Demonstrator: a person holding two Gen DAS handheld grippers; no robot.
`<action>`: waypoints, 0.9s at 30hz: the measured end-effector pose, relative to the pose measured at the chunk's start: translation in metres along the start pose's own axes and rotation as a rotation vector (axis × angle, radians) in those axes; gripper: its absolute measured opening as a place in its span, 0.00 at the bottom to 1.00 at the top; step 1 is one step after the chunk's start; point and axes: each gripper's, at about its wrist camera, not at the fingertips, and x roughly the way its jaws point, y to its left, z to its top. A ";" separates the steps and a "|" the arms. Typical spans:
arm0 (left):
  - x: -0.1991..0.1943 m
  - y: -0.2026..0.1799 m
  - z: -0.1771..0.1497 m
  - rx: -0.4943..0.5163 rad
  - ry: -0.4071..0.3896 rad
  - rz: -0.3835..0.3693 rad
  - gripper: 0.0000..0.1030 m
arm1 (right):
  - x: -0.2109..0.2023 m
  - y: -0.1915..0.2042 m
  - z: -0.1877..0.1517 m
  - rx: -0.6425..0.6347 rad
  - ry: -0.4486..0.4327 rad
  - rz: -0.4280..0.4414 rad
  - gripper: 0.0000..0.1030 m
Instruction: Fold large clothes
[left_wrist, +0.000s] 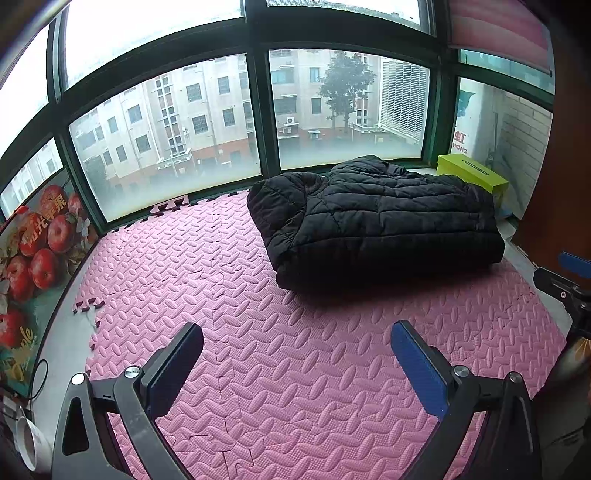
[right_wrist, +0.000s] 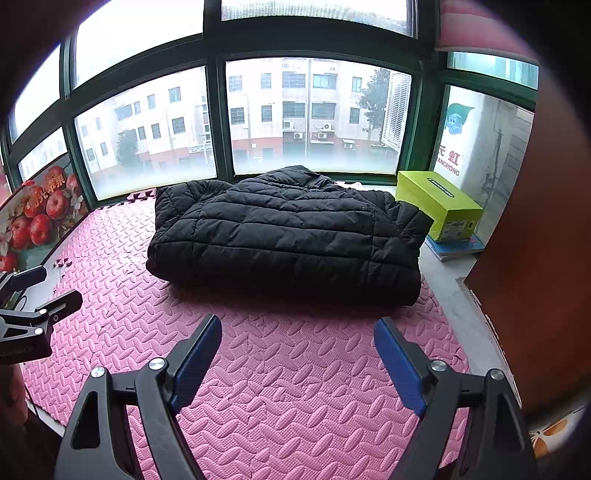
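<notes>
Apple poster (left_wrist: 33, 236) lettered "Apple", window sticker (right_wrist: 448, 164) reading "ANHONG"

Both fisheye views look forward and slightly down along their own fingers, across a pink foam mat (left_wrist: 295, 369) toward a dark-framed window (left_wrist: 258, 110). The left wrist view sits further left, with the folded black jacket (left_wrist: 376, 221) off to its right; the right wrist view faces the jacket nearly head-on. Both share mat, jacket, window and a green box (right_wrist: 439, 203).
</notes>
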 end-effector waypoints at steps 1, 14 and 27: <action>0.000 0.000 0.000 -0.003 0.000 0.000 1.00 | 0.000 0.000 0.000 0.002 0.000 0.003 0.90; 0.000 -0.002 0.000 -0.009 0.007 -0.004 1.00 | -0.001 -0.001 0.000 0.005 -0.003 0.008 0.90; -0.001 -0.001 0.000 -0.013 0.010 -0.012 1.00 | -0.001 -0.001 -0.001 0.011 -0.003 0.017 0.90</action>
